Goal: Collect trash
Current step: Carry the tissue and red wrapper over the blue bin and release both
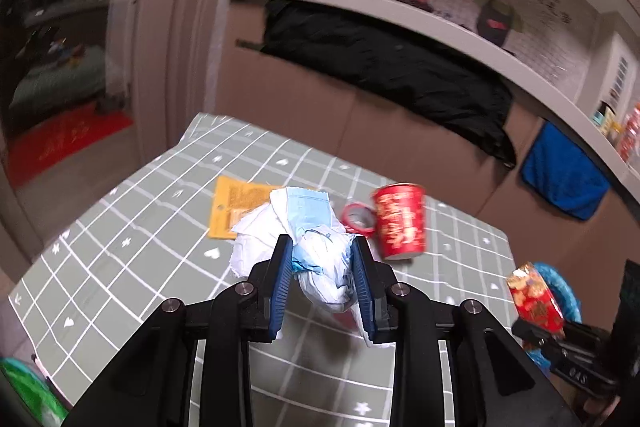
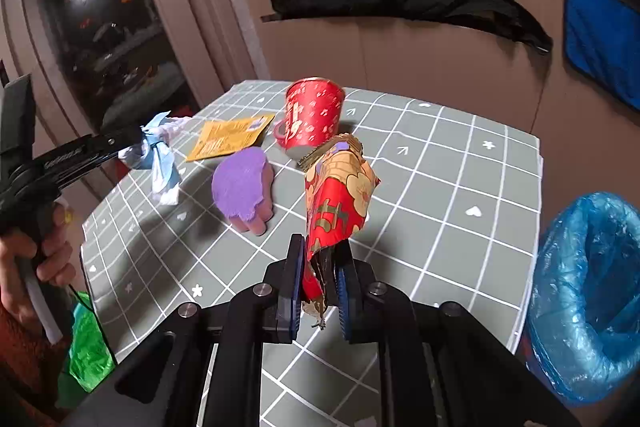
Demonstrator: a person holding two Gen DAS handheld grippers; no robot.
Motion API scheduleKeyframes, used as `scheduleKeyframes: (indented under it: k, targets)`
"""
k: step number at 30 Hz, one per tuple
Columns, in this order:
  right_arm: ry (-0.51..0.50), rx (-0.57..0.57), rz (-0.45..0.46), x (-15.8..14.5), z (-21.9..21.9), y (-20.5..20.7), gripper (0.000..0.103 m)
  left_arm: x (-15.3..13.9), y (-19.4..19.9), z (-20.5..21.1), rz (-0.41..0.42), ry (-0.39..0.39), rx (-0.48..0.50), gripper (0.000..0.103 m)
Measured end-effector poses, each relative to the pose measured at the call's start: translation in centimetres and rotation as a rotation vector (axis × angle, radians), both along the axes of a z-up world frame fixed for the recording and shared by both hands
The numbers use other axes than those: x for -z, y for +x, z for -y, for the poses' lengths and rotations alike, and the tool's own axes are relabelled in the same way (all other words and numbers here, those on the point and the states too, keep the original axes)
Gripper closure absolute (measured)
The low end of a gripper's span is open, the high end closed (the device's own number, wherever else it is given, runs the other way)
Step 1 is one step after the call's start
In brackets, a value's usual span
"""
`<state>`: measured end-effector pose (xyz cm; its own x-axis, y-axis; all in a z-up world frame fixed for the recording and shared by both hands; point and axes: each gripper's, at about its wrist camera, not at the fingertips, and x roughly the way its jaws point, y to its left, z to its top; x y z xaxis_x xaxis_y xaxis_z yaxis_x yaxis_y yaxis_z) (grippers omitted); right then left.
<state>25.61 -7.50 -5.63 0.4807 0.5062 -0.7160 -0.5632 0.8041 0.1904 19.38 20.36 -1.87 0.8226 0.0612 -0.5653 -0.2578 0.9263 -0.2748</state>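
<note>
Right hand-held gripper (image 2: 318, 259) grips red wrapper (image 2: 340, 199) near blue-lined bin (image 2: 588, 291) at table edge (image 2: 536, 211).

On the worktop (image 2: 440, 187), a cup (image 2: 314, 115) stands at centre frame, with a flat packet (image 2: 230, 139) to its left and a sponge (image 2: 244, 191) below that. A lined bin (image 2: 588, 295) sits off the worktop's edge, lower right.

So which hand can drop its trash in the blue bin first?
Probably the right. The right gripper holds the red wrapper, and the blue-lined bin sits just off its side of the table. The left gripper, clamping the crumpled mask, is over the far side.
</note>
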Motion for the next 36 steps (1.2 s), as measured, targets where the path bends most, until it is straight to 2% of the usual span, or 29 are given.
scheduleKeyframes:
  k: [6, 10, 19, 24, 29, 36]
  targets:
    - [0.037, 0.032, 0.054, -2.3, 2.2, -0.3, 0.09, -2.5, -0.3, 4.2, 0.042, 0.041, 0.094, 0.072]
    - [0.053, 0.065, 0.129, -4.7, 4.3, -0.6, 0.09, -4.0, -0.1, 7.3, 0.079, 0.056, 0.162, 0.072]
    - [0.023, 0.166, 0.274, -8.1, 10.1, -0.9, 0.09, -5.8, 3.0, 16.5, 0.126, 0.069, 0.333, 0.072]
    - [0.011, 0.245, 0.344, -9.6, 14.7, -0.6, 0.09, -7.1, 5.1, 21.8, 0.165, 0.093, 0.411, 0.072]
    - [0.017, 0.323, 0.374, -10.4, 19.3, 0.3, 0.09, -7.8, 6.8, 27.4, 0.2, 0.122, 0.488, 0.072]
    - [0.016, 0.42, 0.375, -9.9, 24.5, 1.0, 0.09, -6.6, 9.5, 32.9, 0.176, 0.137, 0.559, 0.072]
